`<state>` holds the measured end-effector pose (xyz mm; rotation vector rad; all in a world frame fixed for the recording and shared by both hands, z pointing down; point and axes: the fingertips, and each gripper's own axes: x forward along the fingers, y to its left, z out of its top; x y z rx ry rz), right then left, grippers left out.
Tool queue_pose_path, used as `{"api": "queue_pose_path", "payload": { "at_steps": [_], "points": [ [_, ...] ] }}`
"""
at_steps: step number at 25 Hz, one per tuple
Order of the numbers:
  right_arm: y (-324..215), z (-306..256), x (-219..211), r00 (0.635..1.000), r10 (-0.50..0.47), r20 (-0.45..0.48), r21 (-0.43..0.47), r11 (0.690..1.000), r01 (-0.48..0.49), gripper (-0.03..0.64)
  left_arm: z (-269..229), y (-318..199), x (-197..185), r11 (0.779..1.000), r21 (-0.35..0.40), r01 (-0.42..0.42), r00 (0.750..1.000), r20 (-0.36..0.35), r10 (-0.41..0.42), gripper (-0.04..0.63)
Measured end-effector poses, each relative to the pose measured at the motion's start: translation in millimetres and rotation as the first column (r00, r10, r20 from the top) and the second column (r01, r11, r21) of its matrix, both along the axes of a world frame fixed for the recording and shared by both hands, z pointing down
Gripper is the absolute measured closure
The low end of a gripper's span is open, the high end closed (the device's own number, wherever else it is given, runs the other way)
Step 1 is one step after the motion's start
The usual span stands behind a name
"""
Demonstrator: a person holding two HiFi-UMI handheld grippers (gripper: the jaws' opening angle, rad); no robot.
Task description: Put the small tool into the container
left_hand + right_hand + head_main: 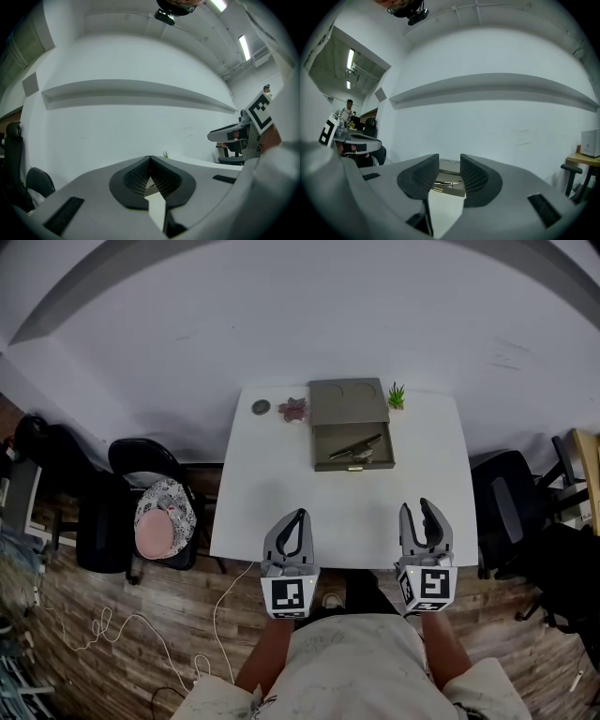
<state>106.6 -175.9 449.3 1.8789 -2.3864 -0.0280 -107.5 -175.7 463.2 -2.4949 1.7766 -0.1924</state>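
Left claw (299, 515) clenched, right claw (416, 506) released, empty; both at table (356, 507) near edge, container (330, 442) well apart.

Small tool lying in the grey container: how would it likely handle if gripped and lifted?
The small tool looks slim, dark and metallic, so it is probably stiff and light. It lies flat and diagonal in the container, so rolling seems unlikely. Its low, narrow shape might make a grasp slip.
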Motion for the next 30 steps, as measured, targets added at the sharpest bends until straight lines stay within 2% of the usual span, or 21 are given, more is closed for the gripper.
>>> {"api": "queue_pose_path", "payload": {
  "at_steps": [9, 15, 19, 24, 28, 30],
  "points": [
    [2.8, 0.0, -1.9, 1.000, -0.009, 0.000, 0.003, 1.000, 0.009, 0.462, -3.7, 4.1, 3.7, 1.000, 0.017, -0.005, 1.000, 0.001, 0.005, 0.589],
    [5.9, 0.3, -4.3, 1.000, -0.018, -0.011, 0.006, 1.000, 0.018, 0.469, 0.6, 8.4, 3.8, 1.000, -0.010, 0.002, 1.000, -0.007, -0.002, 0.589],
    [8.2, 2.1, -5.6, 0.999, -0.039, -0.014, 0.000, 0.999, 0.039, 0.501, -1.2, 8.4, 7.0, 1.000, 0.023, -0.001, 1.000, -0.007, 0.001, 0.589],
    [11.7, 3.5, -5.1, 0.998, -0.056, -0.018, -0.003, 0.998, 0.056, 0.542, 3.2, 9.8, 12.1, 1.000, -0.003, 0.000, 1.000, -0.016, 0.000, 0.589],
    [14.7, 5.1, -6.3, 0.998, -0.063, -0.020, -0.004, 0.998, 0.062, 0.572, 2.7, 12.0, 14.5, 1.000, 0.012, -0.006, 1.000, -0.014, 0.006, 0.589],
    [15.3, 5.0, -7.5, 0.997, -0.071, -0.017, -0.002, 0.998, 0.071, 0.582, 7.2, 13.7, 14.7, 1.000, -0.013, -0.004, 1.000, -0.014, 0.004, 0.589]
  ]
}}
